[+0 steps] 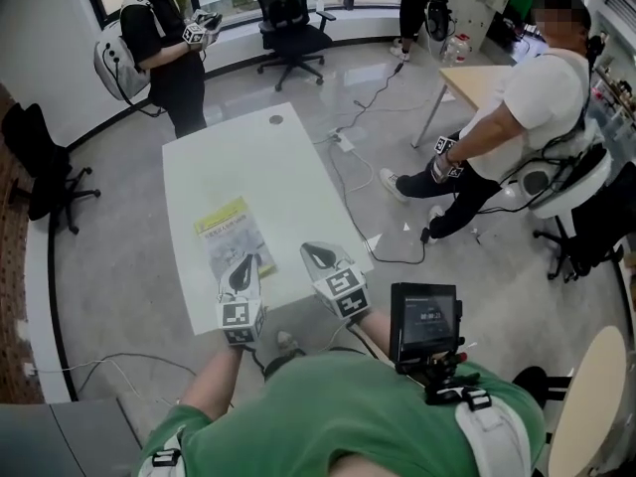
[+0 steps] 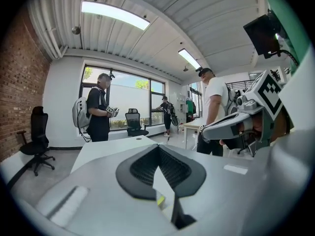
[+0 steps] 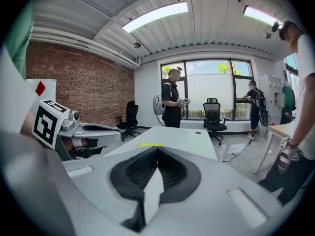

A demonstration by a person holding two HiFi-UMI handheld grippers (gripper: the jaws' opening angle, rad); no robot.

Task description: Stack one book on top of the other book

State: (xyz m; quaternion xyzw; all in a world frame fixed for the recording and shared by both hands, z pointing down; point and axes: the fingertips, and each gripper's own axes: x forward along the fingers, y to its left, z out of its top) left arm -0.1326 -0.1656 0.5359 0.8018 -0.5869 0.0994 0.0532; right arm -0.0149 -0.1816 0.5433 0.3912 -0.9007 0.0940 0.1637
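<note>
White bench (image 1: 288, 157) shows one book (image 1: 227, 229), long axis near-to-far, just beyond your left gripper (image 1: 242, 264); right gripper (image 1: 318, 253) lies farther right. Both jaws closed together, holding nothing.

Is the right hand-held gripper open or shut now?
Shut: the right hand-held gripper has its jaws together, with nothing between them.

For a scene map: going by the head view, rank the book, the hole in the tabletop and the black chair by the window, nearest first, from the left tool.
1. Book, just ahead of the left tool.
2. Hole, at the far end of the table.
3. Chair, on the floor beyond the table.
</note>
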